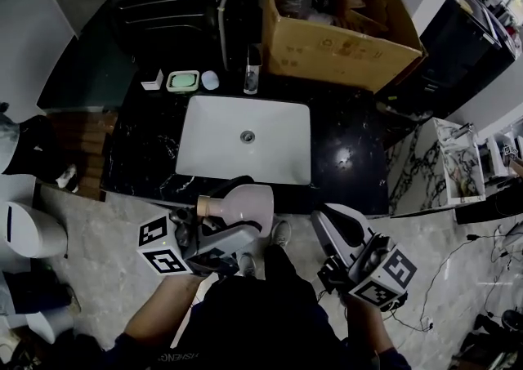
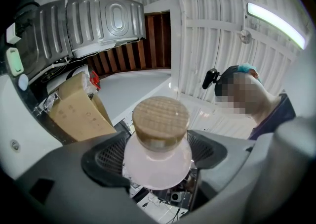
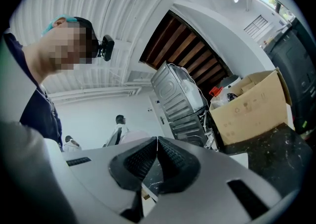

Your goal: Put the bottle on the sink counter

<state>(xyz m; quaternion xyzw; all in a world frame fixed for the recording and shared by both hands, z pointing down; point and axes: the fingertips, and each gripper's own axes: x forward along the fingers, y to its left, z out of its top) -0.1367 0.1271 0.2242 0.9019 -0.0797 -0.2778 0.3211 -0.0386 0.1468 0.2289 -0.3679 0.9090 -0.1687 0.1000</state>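
While left tongs (image 2: 157,161) clamp bottle (image 2: 160,124), held sideways

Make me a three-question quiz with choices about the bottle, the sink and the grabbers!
1. Where is the pink bottle?
A. on a chair
B. between the jaws of the left gripper
C. in a bathtub

2. What colour is the sink basin?
A. white
B. red
C. yellow

3. How do the jaws of the right gripper stand?
A. wide apart
B. squeezing a sponge
C. together, with nothing between them

Answers:
1 B: the left gripper view shows its jaws pressing the bottle's sides.
2 A: the head view shows a white basin set in the black counter.
3 C: the right gripper view shows the jaws touching.
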